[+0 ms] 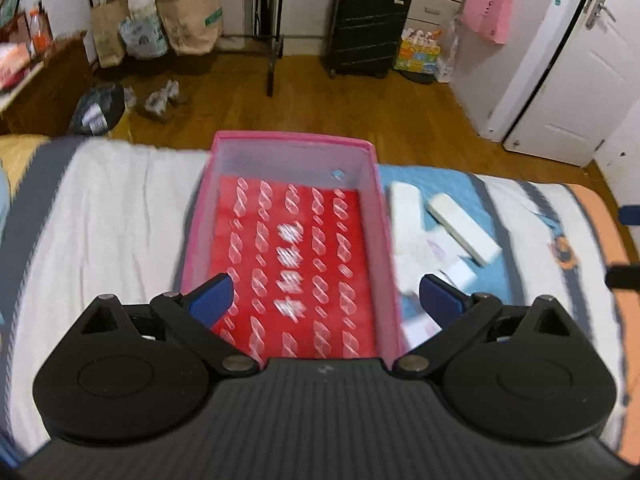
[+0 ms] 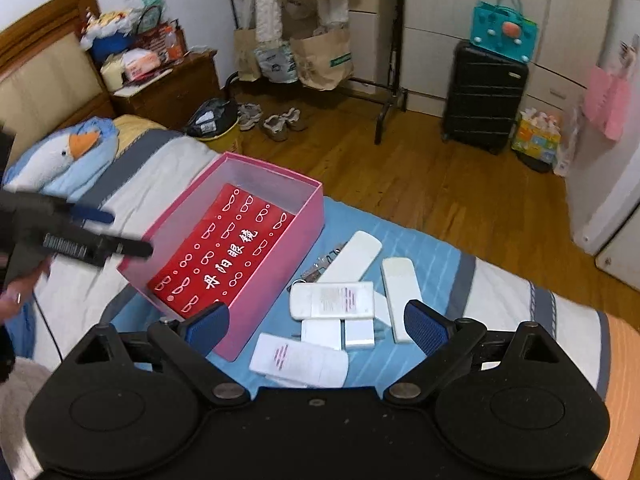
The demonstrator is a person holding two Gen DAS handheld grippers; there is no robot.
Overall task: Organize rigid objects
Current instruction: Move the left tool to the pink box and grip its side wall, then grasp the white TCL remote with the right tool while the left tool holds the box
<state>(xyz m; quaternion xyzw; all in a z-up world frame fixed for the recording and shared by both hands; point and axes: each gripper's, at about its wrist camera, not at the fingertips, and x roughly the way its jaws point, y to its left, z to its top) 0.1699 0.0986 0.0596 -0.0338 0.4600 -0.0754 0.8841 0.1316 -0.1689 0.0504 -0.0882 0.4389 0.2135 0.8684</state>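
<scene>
A pink box (image 2: 276, 236) with a red patterned bottom lies open on the bed, also in the left wrist view as the pink box (image 1: 384, 216). To its right lie several white flat cases (image 2: 332, 300) and a small white charger block (image 2: 359, 333) on a blue cloth; the white cases (image 1: 464, 228) also show in the left wrist view. My left gripper (image 1: 326, 298) hangs open over the box's near end, nothing between its fingers. It appears again as the left gripper (image 2: 120, 232) left of the box. My right gripper (image 2: 316, 324) is open above the white cases, empty.
A plush duck (image 2: 60, 152) lies near the headboard. Beyond the bed's edge is wooden floor with a black suitcase (image 2: 484, 96), shoes (image 2: 276, 120), a clothes rack and hanging bags. A nightstand (image 2: 168, 88) holds clutter. A white door (image 1: 568, 80) stands at right.
</scene>
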